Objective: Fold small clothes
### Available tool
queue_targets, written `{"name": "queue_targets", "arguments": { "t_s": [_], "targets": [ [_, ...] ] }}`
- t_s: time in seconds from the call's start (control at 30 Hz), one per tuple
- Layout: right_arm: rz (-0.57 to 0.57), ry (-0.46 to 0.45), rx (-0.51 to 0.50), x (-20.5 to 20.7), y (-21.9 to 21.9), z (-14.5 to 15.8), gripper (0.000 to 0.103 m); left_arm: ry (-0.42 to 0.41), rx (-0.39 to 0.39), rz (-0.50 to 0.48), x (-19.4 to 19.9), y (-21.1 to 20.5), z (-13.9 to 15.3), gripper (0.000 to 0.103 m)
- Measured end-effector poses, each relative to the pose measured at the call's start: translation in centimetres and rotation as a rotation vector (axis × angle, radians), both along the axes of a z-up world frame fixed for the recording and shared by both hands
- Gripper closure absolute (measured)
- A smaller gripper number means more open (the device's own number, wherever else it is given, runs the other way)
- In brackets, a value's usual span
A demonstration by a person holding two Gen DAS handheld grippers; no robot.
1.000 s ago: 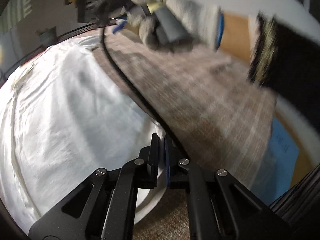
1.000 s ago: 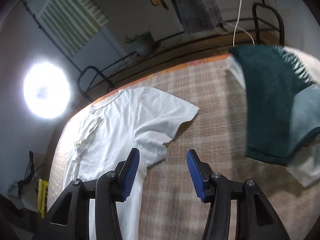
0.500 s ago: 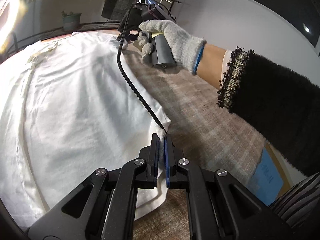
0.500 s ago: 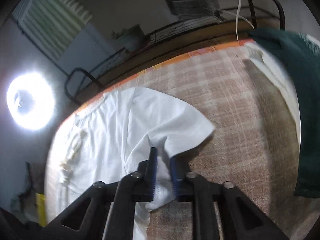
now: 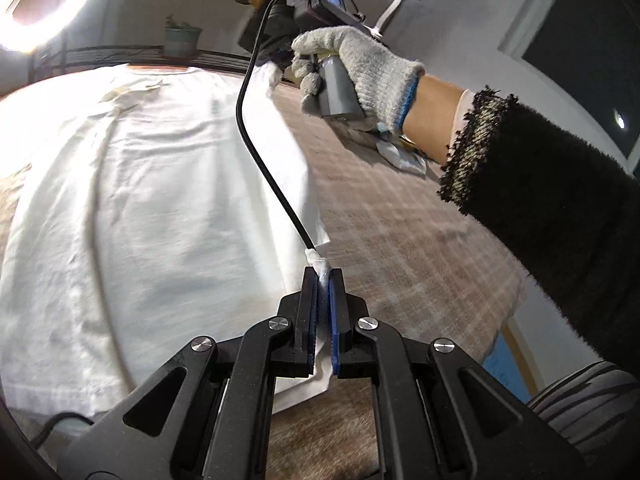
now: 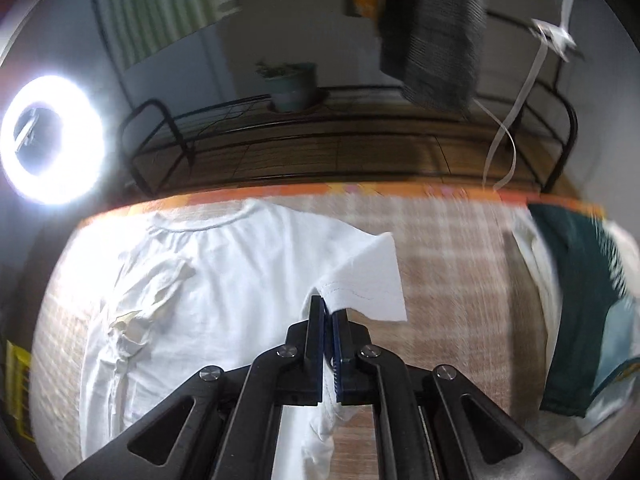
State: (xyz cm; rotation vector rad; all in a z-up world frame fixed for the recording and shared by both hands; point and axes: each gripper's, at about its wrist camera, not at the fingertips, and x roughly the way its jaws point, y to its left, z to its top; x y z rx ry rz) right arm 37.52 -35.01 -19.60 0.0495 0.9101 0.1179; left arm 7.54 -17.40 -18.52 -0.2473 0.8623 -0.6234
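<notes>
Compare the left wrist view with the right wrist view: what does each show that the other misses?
Left wrist only: the gloved hand holding the right gripper, a black sleeve, a cable. Right wrist only: a dark green garment, the raised sleeve of the shirt. Both: the white shirt on the checked cloth, each gripper shut on its fabric, the ring light, the potted plant.

A bench (image 6: 448,248) covered in brown plaid cloth carries a white T-shirt (image 6: 224,272) spread flat, with dark green clothing (image 6: 576,304) piled near its far side.
</notes>
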Motion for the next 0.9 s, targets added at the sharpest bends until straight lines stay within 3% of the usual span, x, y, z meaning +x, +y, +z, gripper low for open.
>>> {"name": "queue_targets", "arguments": {
  "t_s": [0.23, 0.37, 0.57, 0.67, 0.7, 0.73, 0.83, 0.9],
  "targets": [
    [0.142, -0.030, -0.165, 0.1, 8.8, 0.7, 0.103, 0.070, -0.066, 0.143, -0.3, 5.1, -1.0, 0.100],
    [0.230, -0.013, -0.259, 0.7, 14.2, -1.2, 0.103, 0.144, -0.082, 0.206, -0.2, 7.1, -2.9, 0.100],
    [0.298, 0.037, -0.318, 1.5, 19.0, -5.0, 0.103, 0.174, -0.049, 0.236, -0.1, 8.2, -4.3, 0.100],
    [0.311, 0.082, -0.274, 2.4, 19.2, -6.2, 0.093, 0.173, -0.022, 0.241, 0.1, 8.2, -4.3, 0.100],
    [0.303, 0.086, -0.248, 2.6, 18.9, -6.1, 0.075, 0.164, -0.015, 0.249, 0.1, 8.0, -4.2, 0.100],
    [0.300, 0.081, -0.203, 2.5, 18.5, -5.8, 0.065, 0.158, -0.013, 0.251, 0.0, 8.0, -4.1, 0.100],
    [0.335, 0.048, 0.060, 1.4, 15.6, -3.0, 0.066, 0.137, -0.002, 0.231, -0.2, 8.1, -3.6, 0.100],
    [0.313, 0.010, 0.095, 0.0, 13.5, -1.2, 0.065, 0.118, 0.000, 0.225, -0.8, 8.3, -3.1, 0.096]
  ]
}}
